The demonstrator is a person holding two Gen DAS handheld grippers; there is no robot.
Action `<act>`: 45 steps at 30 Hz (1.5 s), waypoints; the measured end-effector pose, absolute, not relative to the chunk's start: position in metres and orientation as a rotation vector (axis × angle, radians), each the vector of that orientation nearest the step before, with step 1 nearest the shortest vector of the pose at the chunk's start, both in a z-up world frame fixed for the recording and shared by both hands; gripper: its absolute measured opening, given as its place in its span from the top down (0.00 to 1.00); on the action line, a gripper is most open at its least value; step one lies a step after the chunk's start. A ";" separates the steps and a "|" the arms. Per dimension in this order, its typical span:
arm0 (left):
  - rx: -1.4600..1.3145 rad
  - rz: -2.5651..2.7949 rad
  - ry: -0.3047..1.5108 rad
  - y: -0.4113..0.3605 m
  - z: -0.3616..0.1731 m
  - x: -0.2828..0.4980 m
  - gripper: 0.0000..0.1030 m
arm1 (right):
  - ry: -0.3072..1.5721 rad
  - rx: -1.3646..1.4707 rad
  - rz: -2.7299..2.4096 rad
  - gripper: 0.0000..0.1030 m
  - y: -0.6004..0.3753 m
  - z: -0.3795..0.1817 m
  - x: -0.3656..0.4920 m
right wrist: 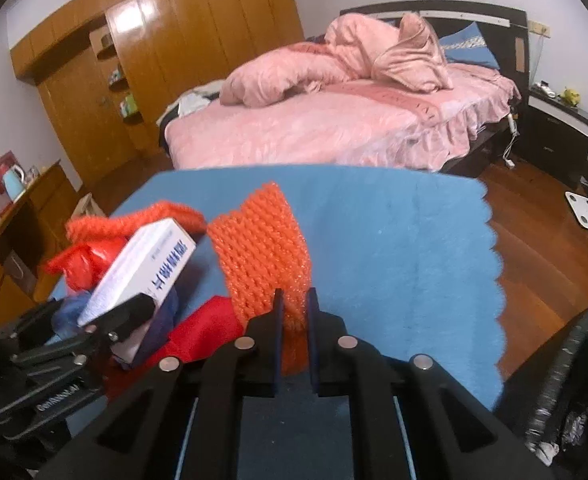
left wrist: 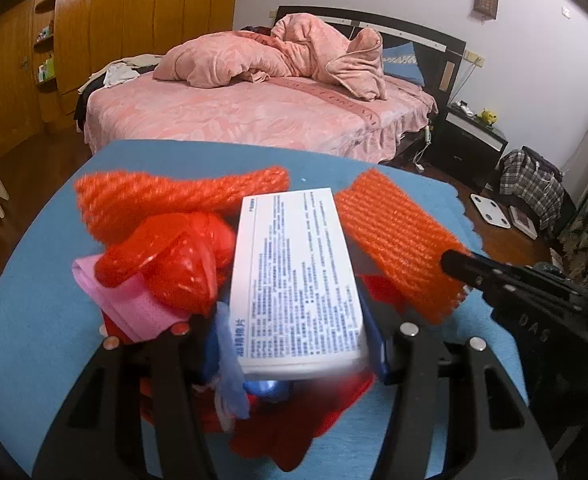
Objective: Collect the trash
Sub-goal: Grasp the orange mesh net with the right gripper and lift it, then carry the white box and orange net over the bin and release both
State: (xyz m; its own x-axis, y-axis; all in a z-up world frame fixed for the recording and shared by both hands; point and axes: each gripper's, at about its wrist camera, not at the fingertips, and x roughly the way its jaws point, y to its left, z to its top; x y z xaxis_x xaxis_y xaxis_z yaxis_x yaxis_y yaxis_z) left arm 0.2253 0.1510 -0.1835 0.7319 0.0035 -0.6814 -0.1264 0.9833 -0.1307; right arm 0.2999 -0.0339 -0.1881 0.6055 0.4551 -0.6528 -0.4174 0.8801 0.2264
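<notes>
Bedroom setting: a blue mat [right wrist: 394,240] covers the work surface, with a pink bed [right wrist: 334,128] behind it and a wooden wardrobe [right wrist: 166,52] to the left of the bed. All positions below are given relative to the white box [left wrist: 298,280], which lies in the middle of the trash pile on the mat.

Left of the box:
- A pink cloth scrap [left wrist: 130,300] lies at the near left edge of the pile.
- A crumpled red plastic bag [left wrist: 174,260] rests just beside the box, touching the pink scrap.
- An orange foam net [left wrist: 182,196] lies behind the bag, and its right end reaches the box's far end.

At the box:
- The left gripper [left wrist: 286,336] has its jaws about half open, one on each long side of the box. The box sits between them, its near end raised. Whether the pads press on it cannot be told from either view.
- Blue and red scraps lie under the box; they are too blurred to identify.

Right of the box:
- A second orange foam net [right wrist: 260,252] lies just beside the box, running away from the camera.
- The right gripper [right wrist: 294,304] has its jaws narrow and clamped on the near end of this net. The net bunches between the pads.
</notes>
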 end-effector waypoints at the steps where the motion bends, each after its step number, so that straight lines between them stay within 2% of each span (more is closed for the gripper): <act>1: -0.175 0.067 0.742 0.149 -0.182 0.224 0.47 | 0.759 0.059 0.496 0.90 -0.038 -0.183 0.297; 25: -0.054 -0.029 0.604 0.058 -0.133 0.167 0.47 | 0.649 0.102 0.331 0.90 -0.123 -0.135 0.237; 36: 0.024 -0.056 0.583 0.004 -0.136 0.139 0.47 | 0.648 0.090 0.255 0.90 -0.173 -0.133 0.208; 45: 0.053 -0.087 0.592 -0.012 -0.145 0.132 0.47 | 0.683 0.100 0.188 0.90 -0.204 -0.143 0.193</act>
